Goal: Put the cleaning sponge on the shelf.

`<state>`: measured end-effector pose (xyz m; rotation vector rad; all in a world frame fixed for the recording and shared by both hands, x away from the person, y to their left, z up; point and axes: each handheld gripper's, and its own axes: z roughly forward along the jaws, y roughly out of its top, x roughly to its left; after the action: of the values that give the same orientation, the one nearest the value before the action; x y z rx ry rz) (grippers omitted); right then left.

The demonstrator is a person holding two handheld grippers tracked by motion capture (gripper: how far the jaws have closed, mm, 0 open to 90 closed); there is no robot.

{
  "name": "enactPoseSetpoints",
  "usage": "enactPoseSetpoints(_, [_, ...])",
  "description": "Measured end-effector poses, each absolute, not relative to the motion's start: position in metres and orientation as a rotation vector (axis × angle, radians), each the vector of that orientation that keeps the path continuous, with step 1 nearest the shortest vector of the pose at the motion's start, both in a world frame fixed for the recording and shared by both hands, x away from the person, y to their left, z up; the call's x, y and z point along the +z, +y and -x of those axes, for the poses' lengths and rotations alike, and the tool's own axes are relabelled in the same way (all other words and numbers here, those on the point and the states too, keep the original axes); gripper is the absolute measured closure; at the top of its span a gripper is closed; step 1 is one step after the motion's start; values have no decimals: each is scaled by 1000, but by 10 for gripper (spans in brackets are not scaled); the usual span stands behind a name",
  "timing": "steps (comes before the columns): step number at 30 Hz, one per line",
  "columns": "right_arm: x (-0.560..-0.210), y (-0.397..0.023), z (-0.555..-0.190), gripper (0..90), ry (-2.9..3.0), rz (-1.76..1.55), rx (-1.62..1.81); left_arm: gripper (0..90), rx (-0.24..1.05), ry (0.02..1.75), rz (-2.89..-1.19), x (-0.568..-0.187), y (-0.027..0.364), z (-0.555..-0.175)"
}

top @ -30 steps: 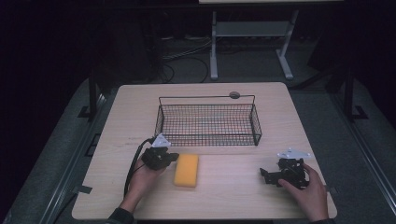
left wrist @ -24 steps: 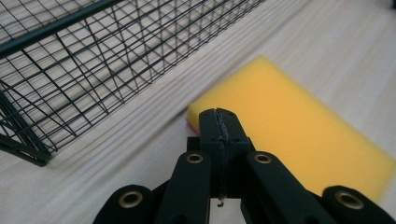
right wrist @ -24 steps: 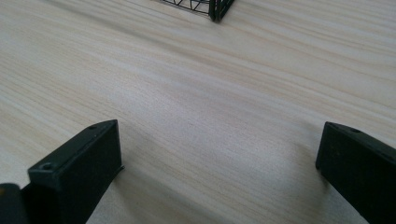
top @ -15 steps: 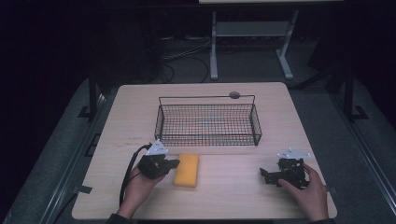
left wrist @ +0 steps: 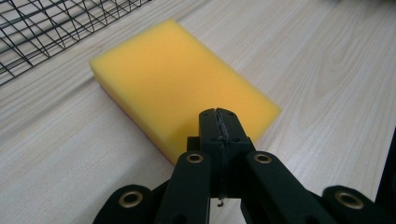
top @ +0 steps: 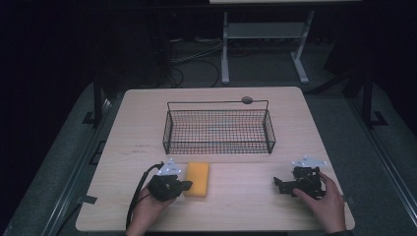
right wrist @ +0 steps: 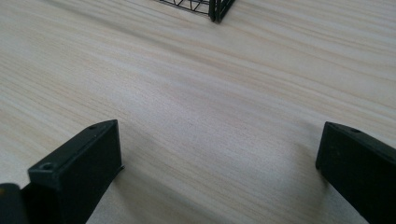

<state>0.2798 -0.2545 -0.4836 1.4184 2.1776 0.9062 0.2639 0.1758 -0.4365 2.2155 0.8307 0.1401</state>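
Beyond both tools, on the table (top: pixel 137 132), we saw a black wire basket (top: pixel 219 127) with nothing in it. Just ahead of our left tool (top: pixel 184 185), touching or nearly touching its tip, lay the yellow sponge (top: pixel 197 179), flat on the wood. Its long axis ran away from us toward the basket, one short end facing that basket. The left tool's jaws were pressed together on nothing. Our right tool (top: pixel 280 185) rested well off to the sponge's far side, its jaws spread wide over bare wood.
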Motion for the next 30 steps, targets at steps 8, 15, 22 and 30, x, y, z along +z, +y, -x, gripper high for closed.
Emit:
enactPoseSetpoints(8, [-484,-255,-280,0,2178,-1418,907,896,140,849,-2220,-436,181,-265])
enactPoseSetpoints(15, [-484,-255,-280,0,2178,-1419,906,896,158,885,-2214,-436,193,-267])
enactPoseSetpoints(22, [-484,-255,-280,0,2178,-1418,906,896,183,922,-2214,-435,205,-270])
enactPoseSetpoints(30, [-484,-255,-280,0,2178,-1418,906,896,221,958,-2214,-434,217,-272])
